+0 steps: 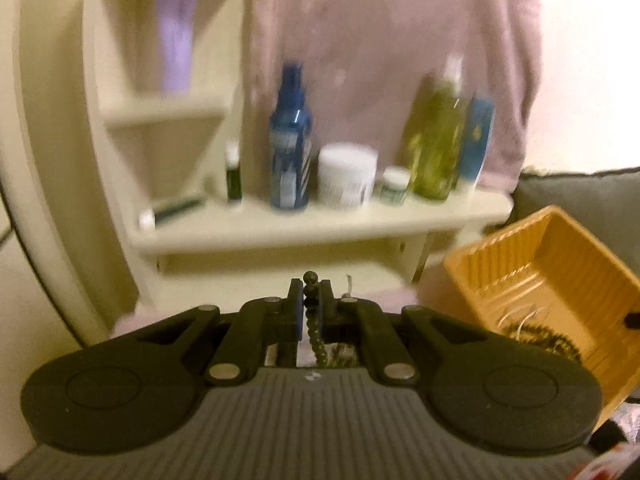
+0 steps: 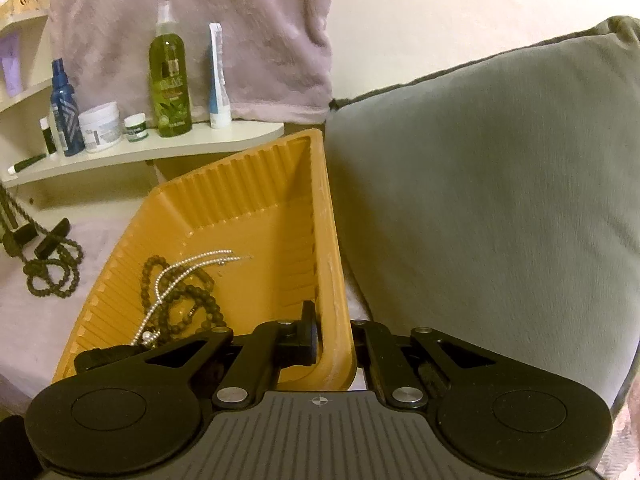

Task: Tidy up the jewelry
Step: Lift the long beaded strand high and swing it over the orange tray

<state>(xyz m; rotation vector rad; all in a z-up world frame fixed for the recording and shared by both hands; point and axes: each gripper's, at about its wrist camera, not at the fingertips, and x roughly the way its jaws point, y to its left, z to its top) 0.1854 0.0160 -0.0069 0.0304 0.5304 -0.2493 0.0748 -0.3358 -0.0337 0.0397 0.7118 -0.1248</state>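
left gripper [image 1: 311,285]: jaws closed on a dark bead necklace [image 1: 313,330], its loops trailing onto the pale cloth
right gripper [image 2: 335,334]: jaws clamped on the orange tray's rim [image 2: 334,280]
tray: one, ribbed plastic, tilted; holds a second dark bead strand [image 2: 188,308] and perhaps two silver chains [image 2: 180,276]
shelf [image 2: 160,150]: cream, about seven bottles and jars
cushion [image 2: 500,200]: one, grey
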